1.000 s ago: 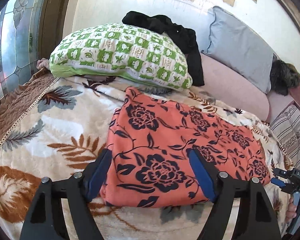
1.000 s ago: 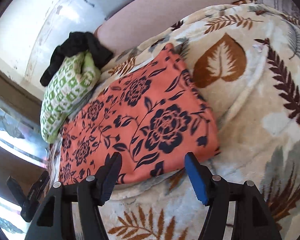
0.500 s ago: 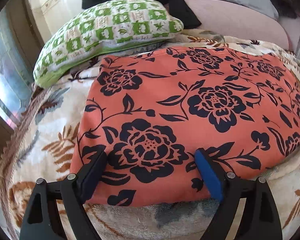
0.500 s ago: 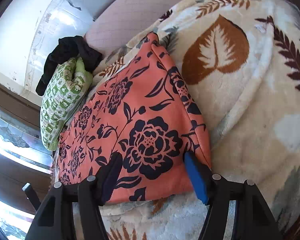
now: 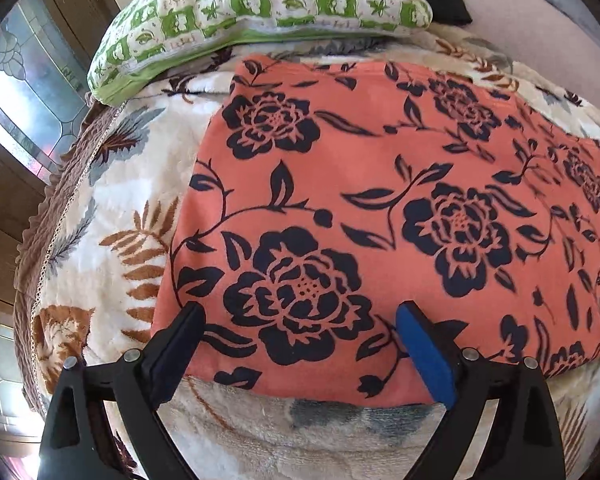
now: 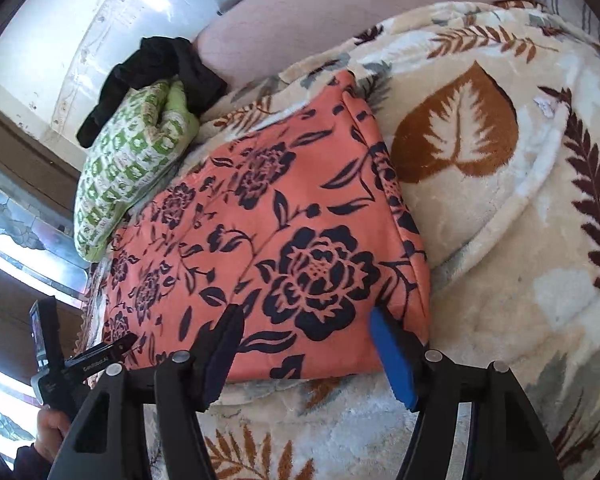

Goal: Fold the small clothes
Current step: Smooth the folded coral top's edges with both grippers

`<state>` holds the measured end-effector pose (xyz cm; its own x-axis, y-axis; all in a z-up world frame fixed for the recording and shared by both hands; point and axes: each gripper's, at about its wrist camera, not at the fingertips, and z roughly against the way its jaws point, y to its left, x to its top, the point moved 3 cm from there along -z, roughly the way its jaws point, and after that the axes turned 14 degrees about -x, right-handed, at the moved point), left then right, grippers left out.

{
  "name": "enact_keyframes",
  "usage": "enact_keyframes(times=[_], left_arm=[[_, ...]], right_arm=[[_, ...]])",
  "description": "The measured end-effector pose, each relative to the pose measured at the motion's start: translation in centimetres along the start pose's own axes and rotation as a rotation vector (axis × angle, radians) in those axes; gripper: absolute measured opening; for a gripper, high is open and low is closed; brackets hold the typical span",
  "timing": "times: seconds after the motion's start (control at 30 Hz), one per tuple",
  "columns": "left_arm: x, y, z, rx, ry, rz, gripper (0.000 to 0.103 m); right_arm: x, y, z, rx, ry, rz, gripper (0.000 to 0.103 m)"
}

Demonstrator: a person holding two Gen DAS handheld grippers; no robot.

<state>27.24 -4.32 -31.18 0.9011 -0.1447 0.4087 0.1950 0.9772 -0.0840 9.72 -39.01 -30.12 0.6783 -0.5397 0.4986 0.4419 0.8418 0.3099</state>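
An orange cloth with dark blue flowers lies flat and folded on a leaf-patterned blanket. It also shows in the right wrist view. My left gripper is open, its fingers over the cloth's near left edge. My right gripper is open, its fingers over the cloth's near right corner. Neither holds the cloth. The left gripper also shows at the lower left of the right wrist view.
A green and white checked pillow lies beyond the cloth, with a black garment on it. A pink sofa back rises behind. A window is at the left.
Both grippers have moved forward and down to the cloth's near edge. Their fingers now overlap the cloth. Both stay open.
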Motion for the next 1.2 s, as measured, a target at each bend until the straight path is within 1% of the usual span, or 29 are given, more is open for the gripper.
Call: enact_keyframes(times=[0.1, 0.17, 0.2, 0.23, 0.27, 0.3, 0.33, 0.37, 0.4, 0.43, 0.47, 0.5, 0.53, 0.6, 0.7, 0.77, 0.83, 0.87, 0.9, 0.97, 1.0, 1.03, 1.07, 1.1, 1.2], left_arm=[[0.8, -1.5, 2.1, -0.03, -0.103, 0.007, 0.096], [1.6, -2.5, 2.8, -0.048, -0.152, 0.017, 0.096], [1.8, -2.9, 2.8, -0.064, -0.164, 0.029, 0.096], [2.0, -3.4, 2.4, -0.077, -0.165, 0.042, 0.096], [2.0, -3.7, 1.6, -0.08, -0.146, 0.054, 0.096], [1.6, -4.2, 0.2, -0.074, -0.099, 0.057, 0.096], [1.0, -5.1, -1.5, -0.06, -0.027, 0.043, 0.096], [0.1, -5.7, -3.4, -0.03, 0.059, 0.02, 0.096], [-0.5, -6.1, -4.1, 0.02, 0.056, -0.016, 0.099], [-0.8, -6.5, -3.3, 0.045, -0.012, -0.034, 0.1], [-0.9, -6.8, -3.2, 0.068, -0.021, -0.037, 0.1], [-1.0, -7.0, -3.2, 0.074, -0.001, -0.035, 0.1], [-0.8, -7.1, -2.9, 0.07, 0.002, -0.033, 0.1], [-0.4, -7.4, -2.0, 0.045, -0.026, -0.047, 0.1], [0.5, -8.0, 0.5, 0.0, -0.136, -0.074, 0.1], [1.1, -8.1, 1.5, -0.048, -0.173, -0.072, 0.1], [1.6, -7.6, 1.0, -0.089, -0.165, -0.021, 0.1], [1.7, -7.2, 0.3, -0.096, -0.142, 0.002, 0.1], [1.8, -7.0, -0.6, -0.085, -0.114, 0.011, 0.1], [1.4, -6.7, -2.6, -0.045, -0.054, -0.004, 0.1], [1.0, -6.4, -3.8, -0.026, -0.021, -0.014, 0.1], [0.5, -6.0, -4.6, -0.023, -0.005, -0.018, 0.102], [0.3, -5.8, -4.3, -0.038, -0.042, -0.016, 0.103], [0.2, -5.7, -4.3, -0.047, -0.052, -0.022, 0.103], [0.0, -5.9, -4.0, -0.053, -0.028, -0.067, 0.103]], right_arm=[[0.1, 1.7, 2.2, 0.035, -0.101, 0.077, 0.069], [0.0, 2.5, 2.6, 0.071, -0.117, 0.097, 0.069], [-0.1, 2.6, 2.3, 0.083, -0.1, 0.091, 0.069], [-0.3, 2.5, 1.8, 0.091, -0.068, 0.078, 0.069], [-0.4, 2.4, 1.0, 0.09, -0.032, 0.063, 0.069], [-0.7, 2.1, 0.0, 0.073, 0.016, 0.053, 0.069], [-1.2, 1.5, -1.4, 0.033, 0.078, 0.047, 0.069], [-1.7, 0.8, -3.0, -0.018, 0.158, 0.036, 0.069], [-2.0, 0.1, -3.7, -0.001, 0.183, 0.016, 0.069], [-1.7, -0.2, -3.4, 0.03, 0.17, -0.005, 0.068], [-1.5, -0.4, -3.1, 0.045, 0.187, -0.022, 0.068], [-1.4, -0.6, -2.7, 0.061, 0.197, -0.038, 0.068], [-1.2, -0.7, -2.2, 0.086, 0.188, -0.048, 0.068], [-1.1, -0.8, -1.3, 0.115, 0.147, -0.05, 0.068], [-1.0, -0.1, -0.2, 0.149, 0.084, -0.031, 0.068], [-0.8, 0.5, 0.4, 0.158, 0.047, -0.015, 0.068], [-0.8, 0.8, -0.1, 0.138, 0.041, -0.006, 0.068], [-0.8, 0.9, -0.6, 0.126, 0.056, -0.01, 0.068], [-0.9, 0.6, -1.2, 0.115, 0.076, -0.02, 0.068], [-1.4, -0.1, -2.9, 0.103, 0.129, -0.049, 0.068], [-1.4, -0.2, -3.2, 0.113, 0.13, -0.059, 0.068], [-1.4, -0.3, -3.2, 0.116, 0.129, -0.062, 0.068], [-1.4, -0.2, -3.2, 0.112, 0.137, -0.059, 0.068], [-1.3, -0.1, -3.1, 0.109, 0.14, -0.051, 0.068], [-1.5, -0.1, -3.4, 0.107, 0.133, -0.032, 0.069]])
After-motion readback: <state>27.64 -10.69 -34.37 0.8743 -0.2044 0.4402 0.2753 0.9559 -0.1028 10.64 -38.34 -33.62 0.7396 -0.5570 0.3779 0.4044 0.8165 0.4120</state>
